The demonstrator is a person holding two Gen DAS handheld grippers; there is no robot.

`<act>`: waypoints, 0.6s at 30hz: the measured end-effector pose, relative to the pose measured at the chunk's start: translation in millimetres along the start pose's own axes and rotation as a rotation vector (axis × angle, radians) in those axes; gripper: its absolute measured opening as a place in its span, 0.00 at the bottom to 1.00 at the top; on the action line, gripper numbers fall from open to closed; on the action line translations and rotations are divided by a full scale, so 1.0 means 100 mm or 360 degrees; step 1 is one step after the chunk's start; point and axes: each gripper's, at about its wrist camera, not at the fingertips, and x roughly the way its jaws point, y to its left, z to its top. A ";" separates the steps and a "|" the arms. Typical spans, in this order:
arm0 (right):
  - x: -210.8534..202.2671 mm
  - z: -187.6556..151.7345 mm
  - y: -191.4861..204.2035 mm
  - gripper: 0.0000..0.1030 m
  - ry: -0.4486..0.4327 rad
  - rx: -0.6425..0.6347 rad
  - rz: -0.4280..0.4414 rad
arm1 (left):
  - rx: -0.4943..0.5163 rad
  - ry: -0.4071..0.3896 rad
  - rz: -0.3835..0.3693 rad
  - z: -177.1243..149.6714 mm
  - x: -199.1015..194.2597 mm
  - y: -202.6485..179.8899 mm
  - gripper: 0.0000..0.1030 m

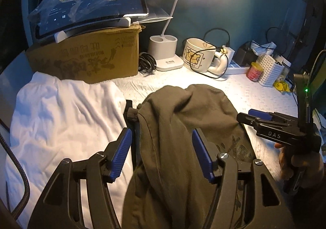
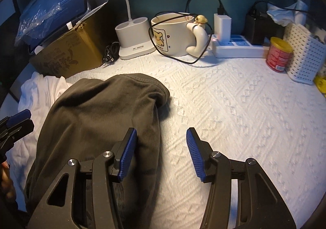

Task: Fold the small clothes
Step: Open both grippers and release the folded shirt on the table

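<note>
Over the dark garment [image 1: 173, 137], left gripper [image 1: 161, 153] angled down, fingers apart, right gripper [image 2: 161, 153] likewise spread.

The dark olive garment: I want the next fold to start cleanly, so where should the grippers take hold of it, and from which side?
Probably the far rounded edge of the dark olive garment, where the cloth bunches into a thick lip. The right gripper, open, could come from the bare white cover on its right; the left gripper, open, from over the white garment.
</note>
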 end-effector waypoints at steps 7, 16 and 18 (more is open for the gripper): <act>-0.21 -0.21 -0.12 0.52 -0.0009 0.0036 -0.0045 | 0.0013 0.0001 -0.0050 -0.15 -0.13 -0.14 0.60; -0.48 -0.48 -0.28 0.52 -0.0022 0.0072 -0.0091 | 0.0051 -0.0017 -0.0114 -0.31 -0.27 -0.40 0.60; -0.53 -0.54 -0.32 0.52 -0.0024 0.0081 -0.0102 | 0.0060 -0.0010 -0.0129 -0.34 -0.28 -0.45 0.60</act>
